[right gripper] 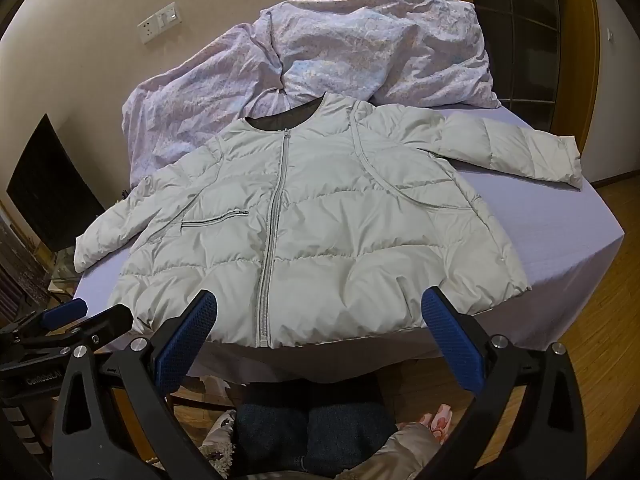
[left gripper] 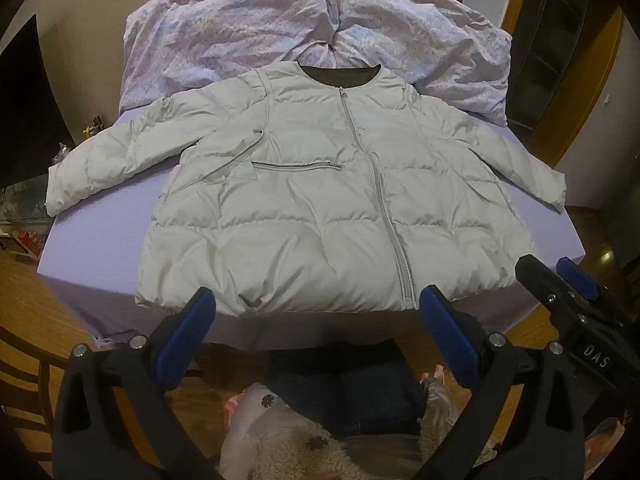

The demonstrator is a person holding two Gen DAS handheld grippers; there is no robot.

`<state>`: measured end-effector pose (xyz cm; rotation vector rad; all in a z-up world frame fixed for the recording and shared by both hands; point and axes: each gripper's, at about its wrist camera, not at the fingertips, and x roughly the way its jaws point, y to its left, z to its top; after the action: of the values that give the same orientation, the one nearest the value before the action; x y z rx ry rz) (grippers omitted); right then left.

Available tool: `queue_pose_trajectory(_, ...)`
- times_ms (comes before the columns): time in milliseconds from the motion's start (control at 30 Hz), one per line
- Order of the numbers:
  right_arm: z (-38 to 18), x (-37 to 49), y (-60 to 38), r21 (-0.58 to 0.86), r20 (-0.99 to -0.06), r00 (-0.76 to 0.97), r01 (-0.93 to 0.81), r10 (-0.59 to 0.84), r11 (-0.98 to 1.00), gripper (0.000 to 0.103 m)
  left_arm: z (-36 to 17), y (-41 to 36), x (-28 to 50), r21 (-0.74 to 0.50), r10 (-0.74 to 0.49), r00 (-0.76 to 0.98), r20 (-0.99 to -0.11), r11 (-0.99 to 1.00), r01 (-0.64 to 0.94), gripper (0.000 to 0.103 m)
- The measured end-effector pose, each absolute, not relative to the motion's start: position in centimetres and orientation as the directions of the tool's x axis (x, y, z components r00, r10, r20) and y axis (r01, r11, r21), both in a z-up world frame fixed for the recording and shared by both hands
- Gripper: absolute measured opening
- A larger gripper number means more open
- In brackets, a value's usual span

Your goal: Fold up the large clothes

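A pale grey-white puffer jacket [left gripper: 304, 200] [right gripper: 320, 224] lies flat and zipped up on a bed with a lilac sheet [left gripper: 92, 240] [right gripper: 560, 232]. Both sleeves are spread out to the sides, and the hem faces me at the bed's near edge. My left gripper [left gripper: 318, 312] hovers open just in front of the hem, nothing between its blue pads. My right gripper [right gripper: 320, 316] is open too, above the hem near the zipper's lower end. In the left wrist view the right gripper [left gripper: 556, 272] shows at the right edge. The left gripper [right gripper: 64, 312] appears at the left of the right wrist view.
A crumpled lilac floral duvet [left gripper: 320, 32] [right gripper: 320, 52] is heaped at the head of the bed behind the jacket's collar. A dark screen [right gripper: 52, 192] stands left of the bed. Wooden floor [right gripper: 600, 320] surrounds the bed. A person's legs [left gripper: 344, 392] stand at the bed's foot below the grippers.
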<state>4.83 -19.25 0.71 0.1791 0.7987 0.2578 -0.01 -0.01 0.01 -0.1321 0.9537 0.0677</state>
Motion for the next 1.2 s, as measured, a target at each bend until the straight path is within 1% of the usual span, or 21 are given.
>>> queue_pose_trajectory(1200,0.86,4.80,-19.75,0.252,-0.677,0.677,-0.158,0.291,0.955,0.102,-0.05,-0.13,0.10,-0.088,-0.007,0.577,-0.817,0.990,-0.114,0.101)
